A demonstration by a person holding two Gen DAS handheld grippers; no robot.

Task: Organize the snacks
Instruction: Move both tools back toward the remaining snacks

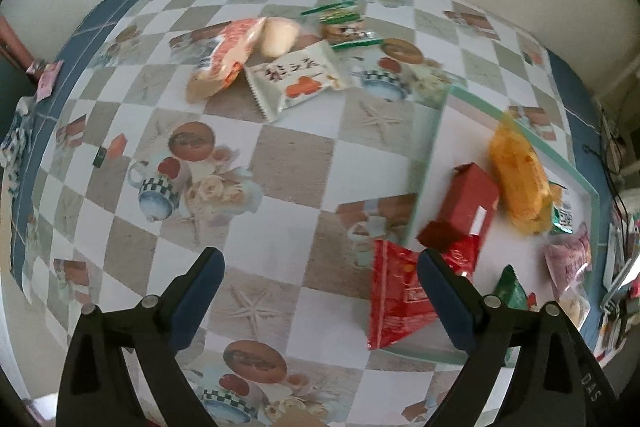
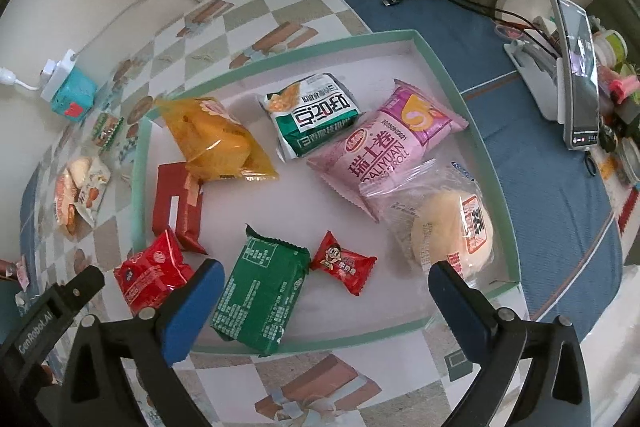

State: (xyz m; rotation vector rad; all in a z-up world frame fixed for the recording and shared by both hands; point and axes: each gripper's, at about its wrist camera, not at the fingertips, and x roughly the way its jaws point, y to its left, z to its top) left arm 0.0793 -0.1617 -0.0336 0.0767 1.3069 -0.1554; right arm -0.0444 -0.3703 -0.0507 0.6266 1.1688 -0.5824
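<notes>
Checkered cloth is covering the surface [image 1: 280, 163]. Nearest, the right hand-held gripper [image 2: 320, 291] is hovering spread wide and empty, a green packet [image 2: 260, 299] lying between its fingers in the tray [image 2: 138, 187]. The left hand-held gripper [image 1: 320, 283] is gaping empty too, with loose snacks [image 1: 292, 75] lying well beyond it.

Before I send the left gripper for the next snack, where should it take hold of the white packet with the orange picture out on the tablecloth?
Grip the white packet across its flat middle, coming from straight above. It lies flat, its near and right sides look clear, but the orange-and-white bag crowds its left edge, so angle the fingers away from that side. The left gripper is open and empty.
</notes>
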